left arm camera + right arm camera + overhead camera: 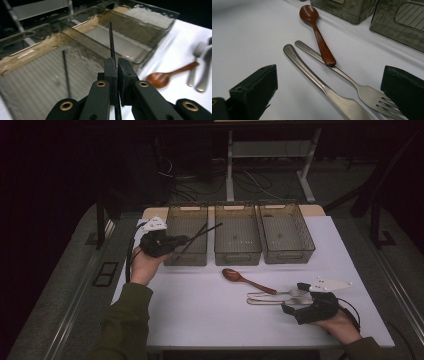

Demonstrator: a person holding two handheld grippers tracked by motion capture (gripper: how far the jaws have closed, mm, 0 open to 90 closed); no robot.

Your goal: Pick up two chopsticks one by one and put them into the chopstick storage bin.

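My left gripper (181,240) (117,65) is shut on a thin black chopstick (207,231) (111,46), which hangs slanted above the left clear bin (172,227) (30,47). A second black chopstick (192,240) (66,72) lies inside that bin. On the white table rest a brown wooden spoon (235,276) (317,32) (162,78), a metal fork (280,293) (352,80) and a metal knife (270,301) (312,72); the spoon's handle lies across the fork's handle. My right gripper (295,297) (330,75) stands open, its jaws either side of the fork and knife ends, touching neither.
Three clear bins stand in a row at the table's far side: the left one, a middle one (220,232) and a right one (305,237). White table surface (200,305) spreads between my two hands. Dark floor, cables and a desk frame lie beyond the table.
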